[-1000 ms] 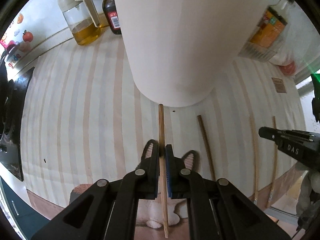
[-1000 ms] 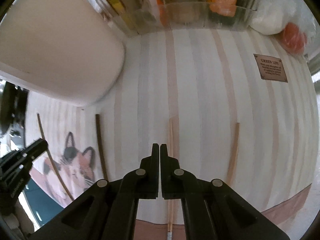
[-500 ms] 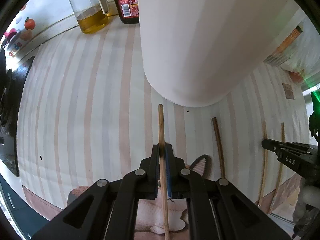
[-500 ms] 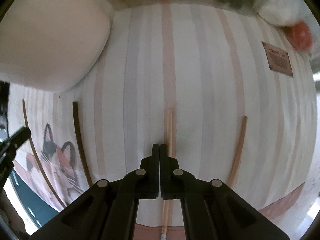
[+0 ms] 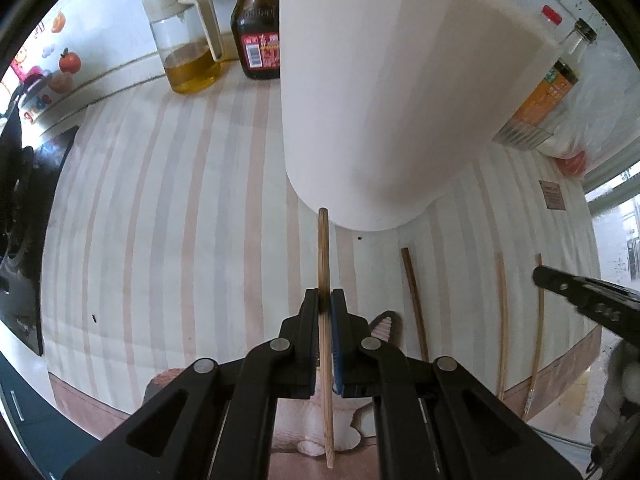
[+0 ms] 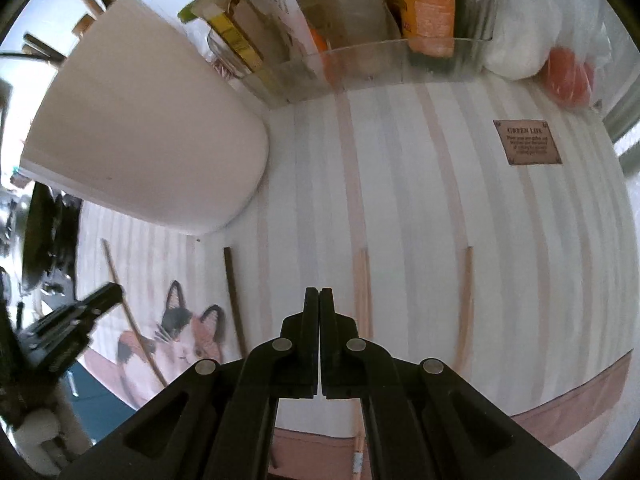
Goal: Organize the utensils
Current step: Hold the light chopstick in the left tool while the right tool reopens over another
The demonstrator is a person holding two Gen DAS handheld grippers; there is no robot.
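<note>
Left wrist view: left gripper [image 5: 325,300] at lower centre, clamped on a light wooden chopstick [image 5: 323,248] running straight up the frame between the pads, top end just short of the white holder [image 5: 384,92] filling the upper middle. Sticks poking from the holder's top edge. Striped mat [image 5: 160,220] below, three more chopsticks to the right: dark chopstick [image 5: 414,304], then two pale ones [image 5: 502,320] near the right edge. Oil jug [image 5: 188,40] and dark sauce bottle [image 5: 258,28] at upper left. Right gripper [image 5: 538,274] entering from the right edge.

Right wrist view: right gripper [image 6: 320,296] at lower centre, fingers pressed together with nothing between. Just right of the tips, one pale chopstick [image 6: 364,292] flat on the mat; another [image 6: 466,300] farther right; dark chopstick [image 6: 234,296] to the left, beside a cat picture [image 6: 176,344]. White holder [image 6: 148,132] at upper left, clear bin [image 6: 360,64] of packets along the top.
</note>
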